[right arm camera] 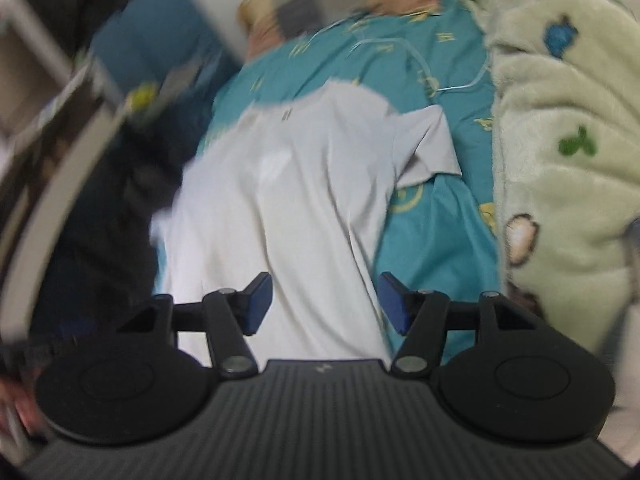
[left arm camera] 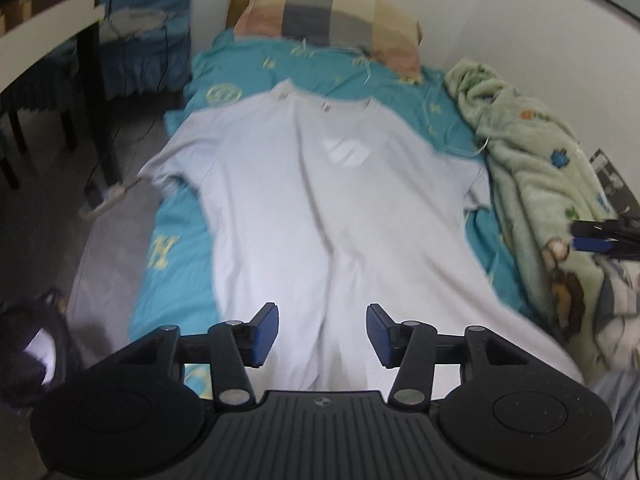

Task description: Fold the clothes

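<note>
A white T-shirt lies spread flat on the teal bedsheet, collar toward the pillow, sleeves out to both sides. My left gripper is open and empty, hovering over the shirt's lower hem. In the right wrist view the shirt shows with its right sleeve spread on the sheet. My right gripper is open and empty above the shirt's lower right part; it also shows at the right edge of the left wrist view. The right view is blurred.
A striped pillow lies at the bed's head. A pale green fleece blanket is heaped along the right side by the wall. A dark table and chair stand left of the bed. A white cable lies on the sheet.
</note>
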Motion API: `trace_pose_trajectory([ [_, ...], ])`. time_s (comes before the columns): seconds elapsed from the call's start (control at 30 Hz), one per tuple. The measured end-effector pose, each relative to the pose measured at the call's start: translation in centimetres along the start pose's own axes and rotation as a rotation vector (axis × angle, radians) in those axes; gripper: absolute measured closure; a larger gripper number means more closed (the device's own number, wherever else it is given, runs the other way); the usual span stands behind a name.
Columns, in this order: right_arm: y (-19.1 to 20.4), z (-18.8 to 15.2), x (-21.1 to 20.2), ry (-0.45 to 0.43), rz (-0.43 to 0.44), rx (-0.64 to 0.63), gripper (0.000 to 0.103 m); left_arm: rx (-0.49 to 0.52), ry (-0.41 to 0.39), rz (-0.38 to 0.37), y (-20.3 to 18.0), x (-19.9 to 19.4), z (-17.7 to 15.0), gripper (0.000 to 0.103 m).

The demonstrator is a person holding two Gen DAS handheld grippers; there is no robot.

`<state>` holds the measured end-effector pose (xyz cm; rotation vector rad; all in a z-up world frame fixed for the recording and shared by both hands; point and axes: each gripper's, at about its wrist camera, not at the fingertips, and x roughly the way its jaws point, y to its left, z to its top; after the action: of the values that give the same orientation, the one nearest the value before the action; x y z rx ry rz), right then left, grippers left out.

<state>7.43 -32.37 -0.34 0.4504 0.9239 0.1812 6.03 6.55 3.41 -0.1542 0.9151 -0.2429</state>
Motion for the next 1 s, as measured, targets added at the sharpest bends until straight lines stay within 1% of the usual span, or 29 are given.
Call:
trace_pose_trajectory([
  [0.1,-2.7,1.2,4.6,-0.079,0.022,0.229,0.042,0.002,-0.065,-0.005,-2.8,3.3,1.9,0.049],
  [0.23,-6.2,2.9,10.8,-0.184,0.051,0.534,0.040,-0.039,-0.090,-0.020,-4.5,9.7,3.8,0.048],
  [0.27,-7.1,3.1,12.3,-0.199,0.058,0.606,0.032,-0.046,-0.090,-0.019,-4.5,11.4,4.0,0.047],
  [0.3,-8.0,3.0,13.8,-0.196,0.065,0.665,0.029,-0.057,-0.088,-0.026,-4.4,12.9,4.1,0.047],
  [0.33,-8.6,2.9,15.2,-0.198,0.075,0.706,0.029,-0.072,-0.082,-0.044,-3.9,14.4,3.9,0.047],
  [0.4,-9.5,3.3,17.2,-0.224,0.096,0.743,0.029,-0.108,-0.059,-0.073,-2.5,17.2,3.3,0.047],
  [0.47,-10.2,4.0,18.8,-0.251,0.145,0.771,0.029,-0.119,-0.032,-0.064,-1.3,19.2,3.0,0.048],
  [0.53,-10.8,4.8,20.3,-0.282,0.184,0.792,0.029,-0.123,-0.018,-0.054,-0.5,20.3,2.9,0.047],
  [0.6,-11.1,6.1,21.3,-0.310,0.158,0.778,0.029,-0.133,-0.027,-0.065,0.0,20.8,3.2,0.047],
  [0.7,-12.2,7.3,23.4,-0.296,0.132,0.792,0.028,-0.177,-0.036,-0.097,1.2,21.2,3.5,0.047],
  [0.77,-13.0,7.9,23.9,-0.326,0.112,0.787,0.029,-0.190,-0.036,-0.101,1.7,21.5,3.5,0.047],
  [0.8,-13.2,8.3,23.7,-0.356,0.085,0.757,0.029,-0.196,-0.037,-0.102,1.9,21.7,3.5,0.047],
  [0.83,-13.4,8.7,23.5,-0.391,0.064,0.727,0.031,-0.199,-0.037,-0.102,2.2,21.7,3.6,0.047],
  [0.87,-13.4,9.1,23.2,-0.425,0.062,0.700,0.039,-0.199,-0.038,-0.100,2.3,21.7,3.7,0.047],
  [0.93,-13.5,10.1,22.8,-0.459,0.080,0.651,0.053,-0.202,-0.044,-0.099,2.5,21.7,3.8,0.047],
  [1.0,-13.1,10.9,22.7,-0.462,0.062,0.587,0.095,-0.209,-0.048,-0.107,2.6,21.6,3.8,0.047],
])
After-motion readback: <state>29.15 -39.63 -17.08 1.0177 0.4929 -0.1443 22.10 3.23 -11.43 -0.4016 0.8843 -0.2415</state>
